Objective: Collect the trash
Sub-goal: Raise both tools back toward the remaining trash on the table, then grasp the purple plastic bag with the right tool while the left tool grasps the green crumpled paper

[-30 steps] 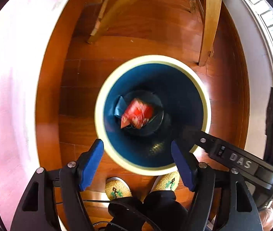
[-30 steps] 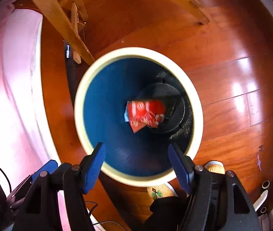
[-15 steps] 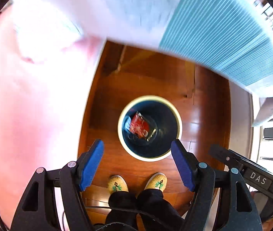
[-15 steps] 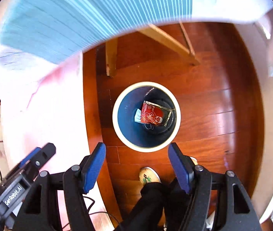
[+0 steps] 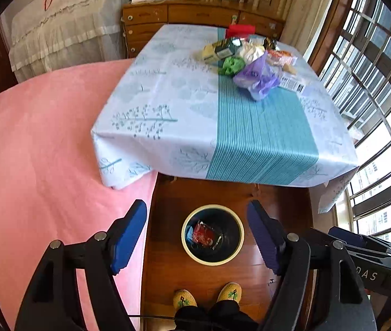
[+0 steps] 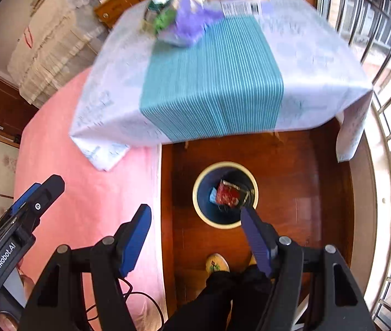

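Wood floor [image 5: 214, 281] underfoot: we hold the left hand-held gripper [image 5: 197, 237] and right hand-held gripper [image 6: 195, 237] wide open, empty, the left's jaws just widened. Bin [image 5: 212, 259] holds a red wrapper [image 5: 203, 233]. Trash pile [image 5: 250, 63] sits at the desk's [image 5: 168, 127] far edge.

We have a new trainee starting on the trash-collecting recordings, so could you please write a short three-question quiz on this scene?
1. True or false: the red wrapper already lies inside the trash bin.
2. Where is the rest of the trash? A) on the pink bed B) on the table C) on the floor
3. Is anything held between the fingers of the left gripper or the right gripper?

Key:
1. True.
2. B: the purple bag, the green bag and other packets sit piled at the table's far end.
3. No, both are open and empty.
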A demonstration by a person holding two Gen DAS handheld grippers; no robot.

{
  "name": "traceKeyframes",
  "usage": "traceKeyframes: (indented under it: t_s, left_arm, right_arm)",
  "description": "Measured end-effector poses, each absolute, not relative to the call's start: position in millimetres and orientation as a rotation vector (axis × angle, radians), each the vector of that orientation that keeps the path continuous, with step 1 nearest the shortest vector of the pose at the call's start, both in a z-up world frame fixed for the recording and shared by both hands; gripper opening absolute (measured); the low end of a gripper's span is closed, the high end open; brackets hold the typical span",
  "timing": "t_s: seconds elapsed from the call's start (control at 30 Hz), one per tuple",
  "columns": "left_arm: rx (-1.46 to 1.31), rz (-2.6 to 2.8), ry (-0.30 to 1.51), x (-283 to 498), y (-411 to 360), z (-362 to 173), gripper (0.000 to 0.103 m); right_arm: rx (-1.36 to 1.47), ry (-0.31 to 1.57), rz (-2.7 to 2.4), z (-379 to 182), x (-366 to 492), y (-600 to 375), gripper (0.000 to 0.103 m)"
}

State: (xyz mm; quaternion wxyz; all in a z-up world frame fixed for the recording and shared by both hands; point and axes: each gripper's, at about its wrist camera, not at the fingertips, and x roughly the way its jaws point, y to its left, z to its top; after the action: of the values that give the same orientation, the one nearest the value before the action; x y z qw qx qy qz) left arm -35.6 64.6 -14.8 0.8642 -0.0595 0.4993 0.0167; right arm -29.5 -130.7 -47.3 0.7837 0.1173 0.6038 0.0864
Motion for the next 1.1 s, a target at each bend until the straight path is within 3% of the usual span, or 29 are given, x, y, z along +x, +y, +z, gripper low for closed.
traceKeyframes:
  t_s: [0.33,0.43,0.57,0.9,1.1]
  left_arm:
    - [-0.042,-0.007,0.925,-25,59,54,0.078]
    - [-0.016,-0.013,0.906,-15,57,68,0.085]
    - [0.012,-0.010,0.908,2,58,68,0.086]
    - [-0.063,0.121,0.971,80,73,27,0.086]
    - [-0.121,0.149,1.081,158,60,-3,0.082]
  right_arm:
    - [0.260,1.060,0.157,43,-14,-126,0.068]
    - [0.273,1.007,0.146,53,-4,-126,0.068]
    - [0.284,0.963,0.146,65,16,-129,0.068]
    - [0.194,0.964,0.263,40,113,-129,0.068]
    - [0.171,1.083,0.345,-2,196,-135,0.068]
